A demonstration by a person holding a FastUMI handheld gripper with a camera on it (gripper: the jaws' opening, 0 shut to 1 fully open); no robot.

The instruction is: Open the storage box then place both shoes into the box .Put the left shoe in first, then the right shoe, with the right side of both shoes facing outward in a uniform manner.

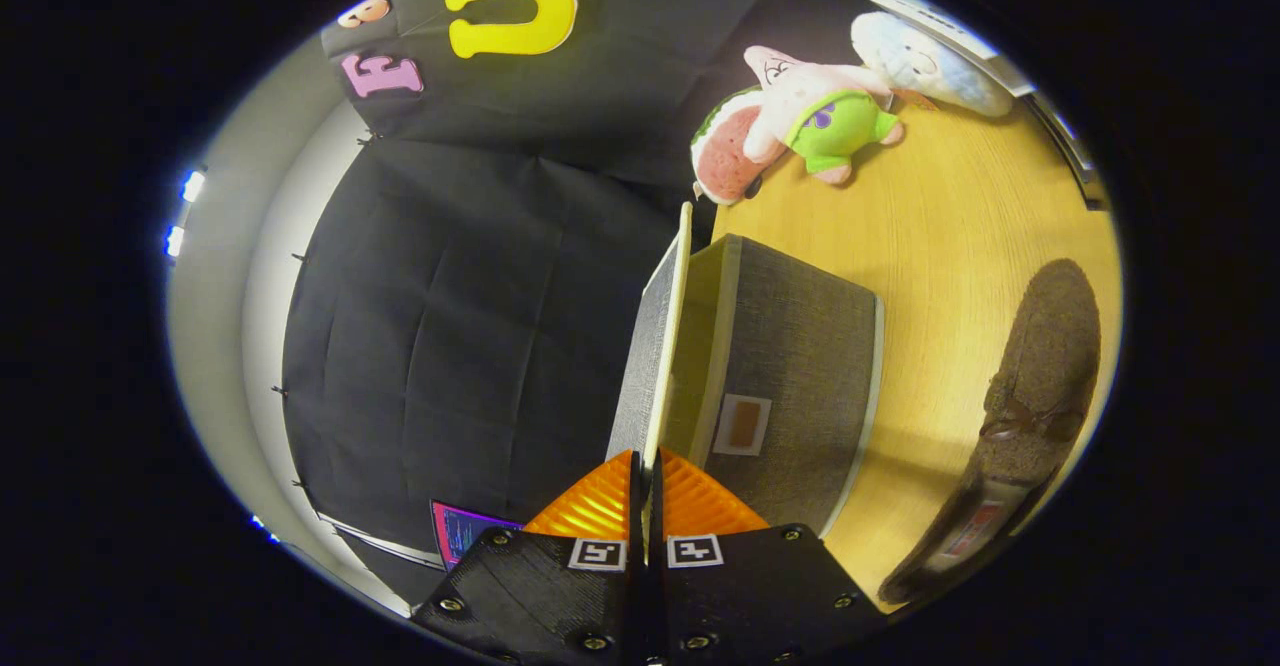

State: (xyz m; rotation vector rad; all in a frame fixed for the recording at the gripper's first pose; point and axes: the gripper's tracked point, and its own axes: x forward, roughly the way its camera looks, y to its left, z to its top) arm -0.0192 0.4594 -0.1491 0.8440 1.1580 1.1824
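My gripper is shut on the lid of a grey fabric storage box. The lid is a thin flat panel, grey outside with a pale inner face, and both fingers pinch its near edge. It stands swung away from the box, so the pale inside of the box shows between lid and front wall. The box sits on a wooden table; the whole view is rolled sideways. A brown slipper-like shoe lies on the table beside the box, on the side away from the lid.
Beyond the box, at the table's far end, lie soft toys: a pink and green one, a watermelon-shaped one and a white one. The black cloth wall stands on the lid's side.
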